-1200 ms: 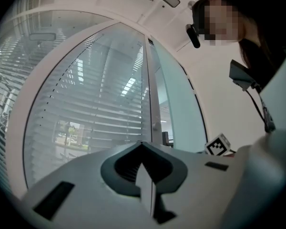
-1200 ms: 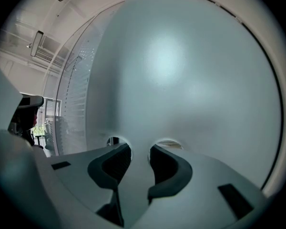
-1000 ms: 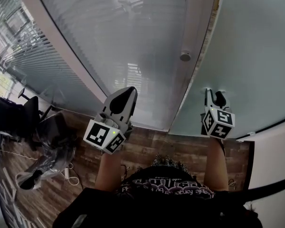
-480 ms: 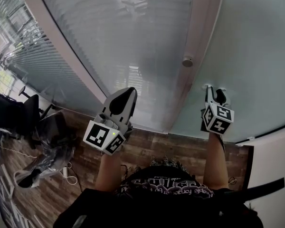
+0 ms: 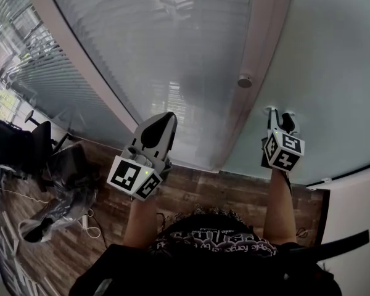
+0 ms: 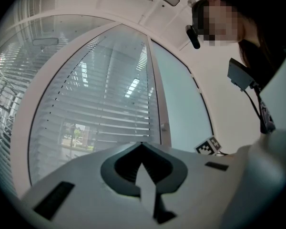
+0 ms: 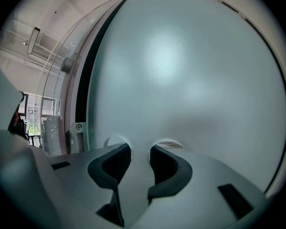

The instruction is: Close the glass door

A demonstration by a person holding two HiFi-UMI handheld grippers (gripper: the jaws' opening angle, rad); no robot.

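door nearly shut, a slit left to close
head view: right tongs point(image 5: 279, 117) are resting on the door point(image 5: 333, 60), left tongs point(image 5: 163, 119) hanging beside it; left gripper view: jaws are sitting together, empty; right gripper view: jaws are standing apart, empty, a dark gap point(image 7: 83, 94) showing to their left.

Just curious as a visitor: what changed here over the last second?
The pale frosted glass door swung a little nearer its pinkish frame, narrowing the gap, with the right gripper, jaws apart, moving along at its surface. Nothing was grasped or released. The left gripper stayed put, jaws together.
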